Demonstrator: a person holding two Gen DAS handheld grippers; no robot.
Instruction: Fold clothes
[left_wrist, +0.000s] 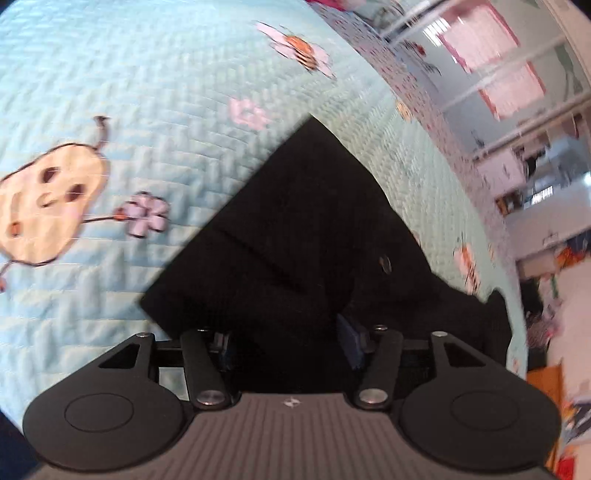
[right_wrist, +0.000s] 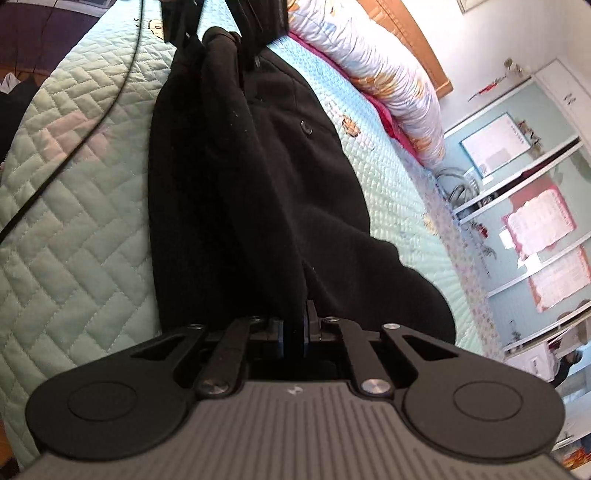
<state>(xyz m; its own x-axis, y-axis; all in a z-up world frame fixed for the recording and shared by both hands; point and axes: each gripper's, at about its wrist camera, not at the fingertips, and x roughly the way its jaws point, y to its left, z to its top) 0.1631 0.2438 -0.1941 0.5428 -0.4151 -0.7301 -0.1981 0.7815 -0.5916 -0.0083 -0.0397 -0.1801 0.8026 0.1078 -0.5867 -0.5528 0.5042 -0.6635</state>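
A black garment (left_wrist: 295, 229) with a small button (left_wrist: 385, 264) lies on a light blue quilted bedspread (left_wrist: 147, 92). In the left wrist view my left gripper (left_wrist: 290, 343) stands open. Its blue pads (left_wrist: 354, 343) are wide apart, and black cloth lies loosely between and below them. In the right wrist view the garment (right_wrist: 240, 203) runs in a long dark band away from me. My right gripper (right_wrist: 293, 332) is shut on its near edge. The left gripper (right_wrist: 221, 44) appears at the top, at the garment's bunched far end.
A patterned pillow (right_wrist: 388, 74) and a wooden headboard (right_wrist: 417, 37) stand along the bed's far side. A thin black cable (right_wrist: 74, 147) crosses the quilt (right_wrist: 74, 240) at the left. Beyond the bed's edge are white-framed sliding doors (right_wrist: 535, 221) with pink sheets.
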